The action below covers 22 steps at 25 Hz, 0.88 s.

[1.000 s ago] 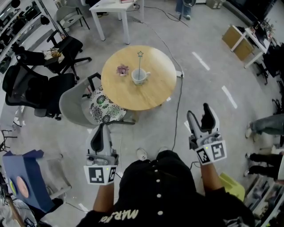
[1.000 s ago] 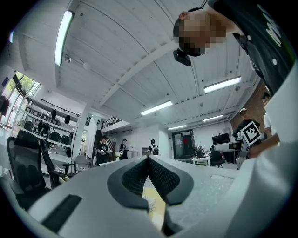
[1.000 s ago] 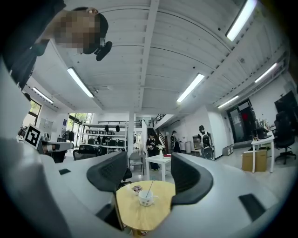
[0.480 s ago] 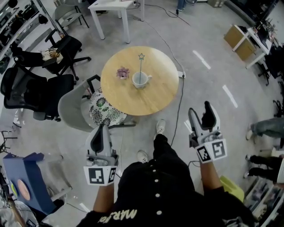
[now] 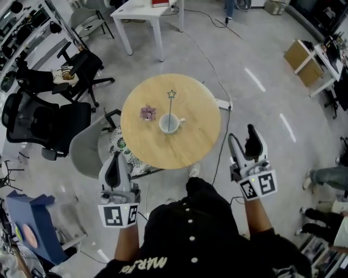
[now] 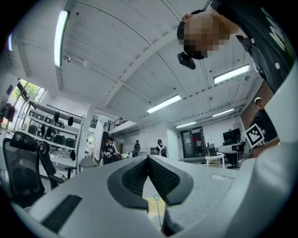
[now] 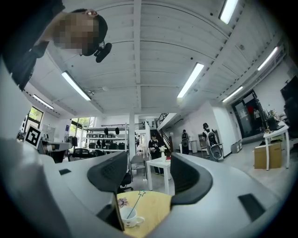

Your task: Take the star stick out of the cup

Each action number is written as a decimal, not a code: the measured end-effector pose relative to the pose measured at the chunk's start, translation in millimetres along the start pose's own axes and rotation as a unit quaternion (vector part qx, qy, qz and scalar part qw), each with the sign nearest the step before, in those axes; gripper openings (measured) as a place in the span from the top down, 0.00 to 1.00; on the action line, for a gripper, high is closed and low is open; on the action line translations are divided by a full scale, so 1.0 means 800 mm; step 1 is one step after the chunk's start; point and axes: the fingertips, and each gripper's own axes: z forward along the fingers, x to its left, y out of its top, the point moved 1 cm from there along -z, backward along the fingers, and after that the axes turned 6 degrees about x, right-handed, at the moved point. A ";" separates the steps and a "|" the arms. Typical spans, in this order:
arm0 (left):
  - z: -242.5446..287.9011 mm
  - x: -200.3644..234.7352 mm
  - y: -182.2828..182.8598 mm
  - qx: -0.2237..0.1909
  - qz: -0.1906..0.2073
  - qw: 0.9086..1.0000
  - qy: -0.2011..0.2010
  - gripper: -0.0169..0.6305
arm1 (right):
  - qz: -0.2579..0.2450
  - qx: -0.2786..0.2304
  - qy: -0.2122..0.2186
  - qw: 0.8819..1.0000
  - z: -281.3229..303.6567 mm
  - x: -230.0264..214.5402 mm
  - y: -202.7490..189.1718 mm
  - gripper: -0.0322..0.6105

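Observation:
A white cup (image 5: 169,124) stands near the middle of a round wooden table (image 5: 190,141). The thin star stick (image 5: 171,106) stands upright in it, star on top. Both grippers are held in the air on my side of the table, well short of the cup. My left gripper (image 5: 115,161) is shut with nothing in it; its pads meet in the left gripper view (image 6: 149,159), with the star stick (image 6: 157,198) showing below. My right gripper (image 5: 242,136) is open and holds nothing. Between its fingers, the right gripper view (image 7: 149,173) shows the cup (image 7: 128,216) and star stick (image 7: 136,201).
A small pink flower (image 5: 147,113) lies on the table left of the cup. A grey chair (image 5: 86,146) with a patterned cushion is tucked at the table's near left. Black office chairs (image 5: 38,117) stand left, a white table (image 5: 145,12) beyond. A cable (image 5: 222,122) runs along the floor.
The table with the cup has come nearer and sits lower in the head view. My left gripper has shifted slightly up and left. Neither gripper's jaws have changed.

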 end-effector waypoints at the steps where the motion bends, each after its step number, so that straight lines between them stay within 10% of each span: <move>1: 0.019 0.001 0.002 -0.001 0.003 1.000 0.006 0.98 | 0.000 -0.001 0.004 1.000 0.016 -0.014 0.002 0.52; 13: 0.147 0.004 0.012 -0.004 0.012 0.997 0.083 0.98 | 0.010 0.009 0.080 0.997 0.163 -0.116 0.011 0.52; 22: 0.161 0.026 -0.005 0.011 0.010 0.998 0.067 0.98 | 0.020 0.046 0.108 0.993 0.227 -0.103 -0.018 0.53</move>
